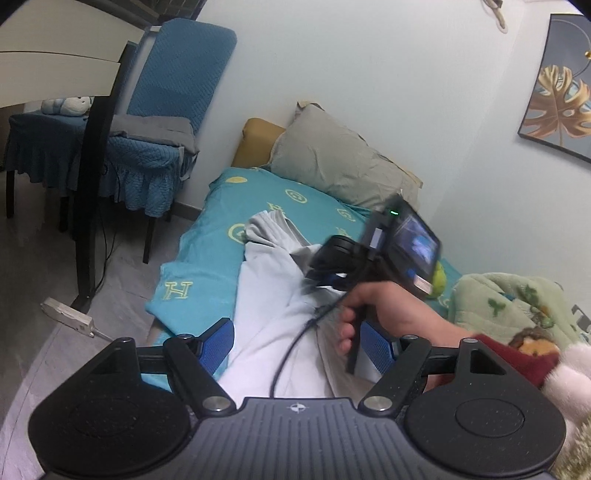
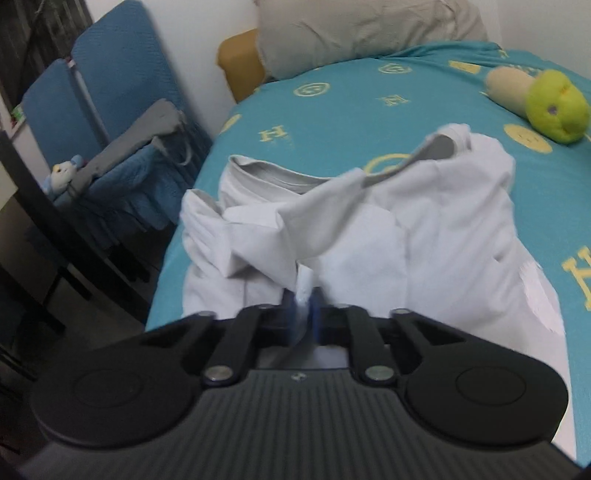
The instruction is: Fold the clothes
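Our right tool pinches a fold of the white shirt on the bed; our left tool gapes empty. The shirt looks light and floppy, so we'd grip hems.

shirt: white, lying crumpled and half-folded on the teal bedsheet, collar pointing toward the pillow

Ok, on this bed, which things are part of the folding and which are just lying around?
Part of the job:
- white shirt, spread on the bed
- right gripper, shut on a fold of the shirt
- left gripper, open above the shirt

Just lying about:
- grey pillow
- green soft toy
- green blanket
- blue chair
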